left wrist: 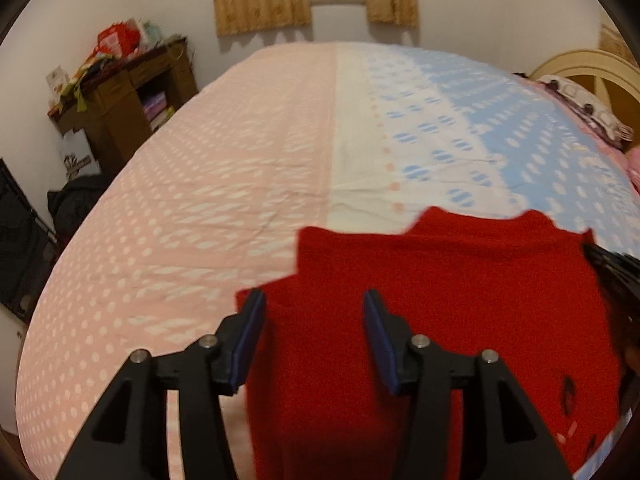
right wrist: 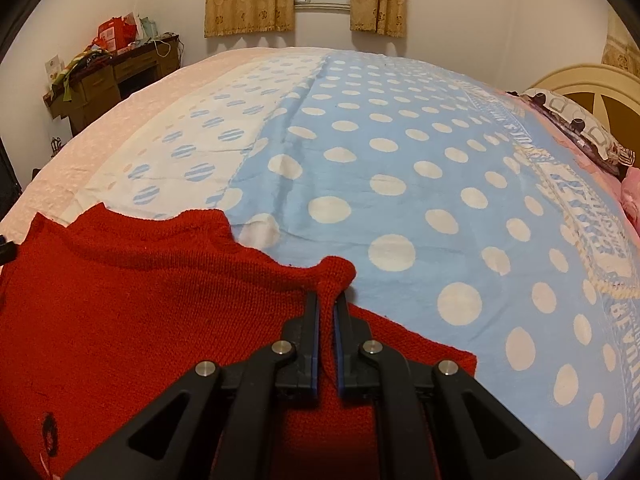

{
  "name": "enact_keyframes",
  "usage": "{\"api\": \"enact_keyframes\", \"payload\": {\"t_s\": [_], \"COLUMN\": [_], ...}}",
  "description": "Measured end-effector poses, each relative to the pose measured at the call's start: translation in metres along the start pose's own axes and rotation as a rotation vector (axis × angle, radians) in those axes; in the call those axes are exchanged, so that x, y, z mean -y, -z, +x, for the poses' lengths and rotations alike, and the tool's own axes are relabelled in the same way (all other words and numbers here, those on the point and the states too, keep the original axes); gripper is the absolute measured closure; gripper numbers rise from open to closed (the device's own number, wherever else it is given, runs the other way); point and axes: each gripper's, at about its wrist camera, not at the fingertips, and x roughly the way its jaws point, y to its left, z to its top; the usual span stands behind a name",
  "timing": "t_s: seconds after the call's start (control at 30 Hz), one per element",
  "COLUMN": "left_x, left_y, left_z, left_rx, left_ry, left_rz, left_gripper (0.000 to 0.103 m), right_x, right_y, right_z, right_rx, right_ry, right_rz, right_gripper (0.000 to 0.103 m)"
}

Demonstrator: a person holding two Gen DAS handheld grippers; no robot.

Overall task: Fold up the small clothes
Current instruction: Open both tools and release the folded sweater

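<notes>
The red sweater lies mid-fold on the bed: our right gripper pinches its edge, our left gripper gapes empty, so next we regrasp and fold.

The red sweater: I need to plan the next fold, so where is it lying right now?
The red sweater lies on the near edge of the bed, low in both wrist views, one fold pinched in the right gripper.

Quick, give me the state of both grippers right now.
Left gripper: jaws open, holding nothing, above the red knit garment.
Right gripper: jaws shut on a bunched edge of the red knit garment.
</notes>
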Motion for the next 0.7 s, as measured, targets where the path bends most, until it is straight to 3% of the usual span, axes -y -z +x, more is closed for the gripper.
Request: {"api": "enact_keyframes", "payload": {"t_s": [0.2, 0.3, 0.5, 0.57, 0.7], "left_x": [0.021, 0.019, 0.02, 0.017, 0.012], "left_y": [0.012, 0.016, 0.021, 0.02, 0.022], "left_z": [0.015, 0.016, 0.021, 0.024, 0.026], "left_rx": [-0.019, 0.009, 0.044, 0.038, 0.03], "left_ry": [-0.008, -0.013, -0.029, -0.036, -0.023], "left_rz": [0.027, 0.006, 0.02, -0.003, -0.032], "left_gripper": [0.045, 0.035, 0.022, 0.013, 0.01], "right_x": [-0.001, 0.0, 0.023, 0.033, 0.034], "right_y": [0.0, 0.0, 0.002, 0.005, 0.006], "right_z": [0.0, 0.0, 0.0, 0.001, 0.001], "right_rx": [0.0, 0.0, 0.003, 0.007, 0.011], "right_ry": [0.018, 0.003, -0.12, -0.169, -0.172], "right_rz": [-0.01, 0.003, 0.127, 0.184, 0.201], "right_gripper": [0.096, 0.096, 0.096, 0.096, 0.095]}}
